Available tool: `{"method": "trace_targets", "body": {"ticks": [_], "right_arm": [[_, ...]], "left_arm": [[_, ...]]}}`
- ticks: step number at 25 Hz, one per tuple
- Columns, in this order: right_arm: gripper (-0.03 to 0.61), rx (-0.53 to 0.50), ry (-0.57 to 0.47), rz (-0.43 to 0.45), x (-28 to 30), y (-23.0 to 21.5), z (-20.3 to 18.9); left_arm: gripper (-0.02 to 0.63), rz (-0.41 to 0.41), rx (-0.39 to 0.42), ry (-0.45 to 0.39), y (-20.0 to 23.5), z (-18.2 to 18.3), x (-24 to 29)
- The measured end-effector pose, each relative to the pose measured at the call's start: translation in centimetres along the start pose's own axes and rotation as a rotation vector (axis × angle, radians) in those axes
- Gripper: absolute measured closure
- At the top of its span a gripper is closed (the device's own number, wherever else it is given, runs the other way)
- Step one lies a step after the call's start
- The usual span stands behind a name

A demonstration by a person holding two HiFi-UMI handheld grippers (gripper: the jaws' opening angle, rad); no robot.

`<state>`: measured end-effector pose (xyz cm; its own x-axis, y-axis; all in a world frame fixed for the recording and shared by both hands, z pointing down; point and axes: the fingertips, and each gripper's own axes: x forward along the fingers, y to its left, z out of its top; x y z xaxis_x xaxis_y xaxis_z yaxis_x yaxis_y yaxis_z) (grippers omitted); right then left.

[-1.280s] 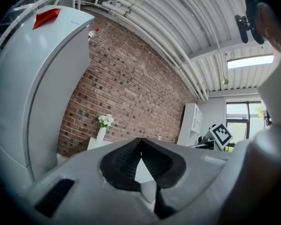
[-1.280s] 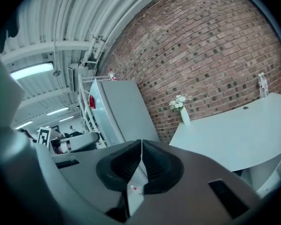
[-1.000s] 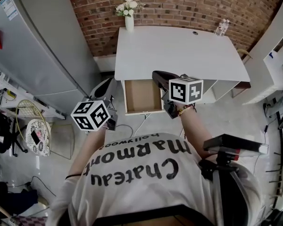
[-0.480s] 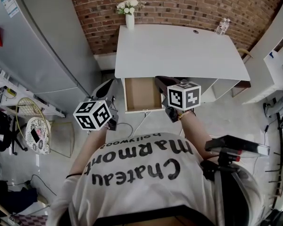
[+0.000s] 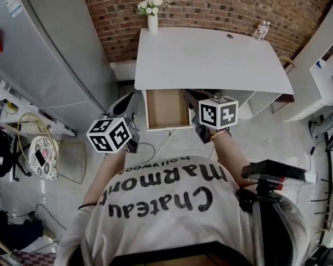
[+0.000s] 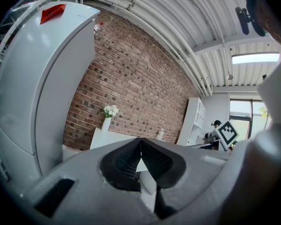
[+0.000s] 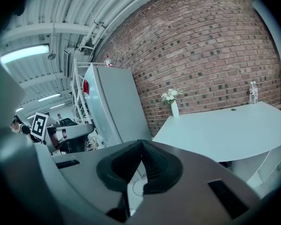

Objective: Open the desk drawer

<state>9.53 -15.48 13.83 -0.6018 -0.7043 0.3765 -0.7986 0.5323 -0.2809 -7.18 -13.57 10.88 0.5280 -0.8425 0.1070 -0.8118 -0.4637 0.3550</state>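
Drawer: pulled out from under the left end of the white desk. From the head view I look straight down onto its brown floor, which is bare as far as I can see.
Progress: I judge the opening done. The box stands well out past the desk's front edge, though I cannot tell whether the runners have more travel to give.
Right gripper: fingers closed tip to tip with nothing between them. In the head view it hangs just beside the drawer's right side and has no hold on the drawer front.
Left gripper: pads pressed together at the tips and empty. It is held out to my left, apart from the drawer, pointing roughly level toward the desk and the vase of flowers.
Desk top: the vase stands at the back left corner and a bottle at the back right. Neither is near the drawer.
Left to do: little, by my reading — perhaps only to draw both tools back and leave the drawer as it stands.
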Motion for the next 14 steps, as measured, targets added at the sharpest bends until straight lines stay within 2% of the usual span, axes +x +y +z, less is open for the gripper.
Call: {"method": "trace_targets", "body": {"ticks": [14], "right_arm": [[0.565,-0.016,0.018,-0.004,0.51,0.35,-0.83]], "left_arm": [[0.598,0.0,-0.006,-0.011,0.34,-0.07,-0.37]]}}
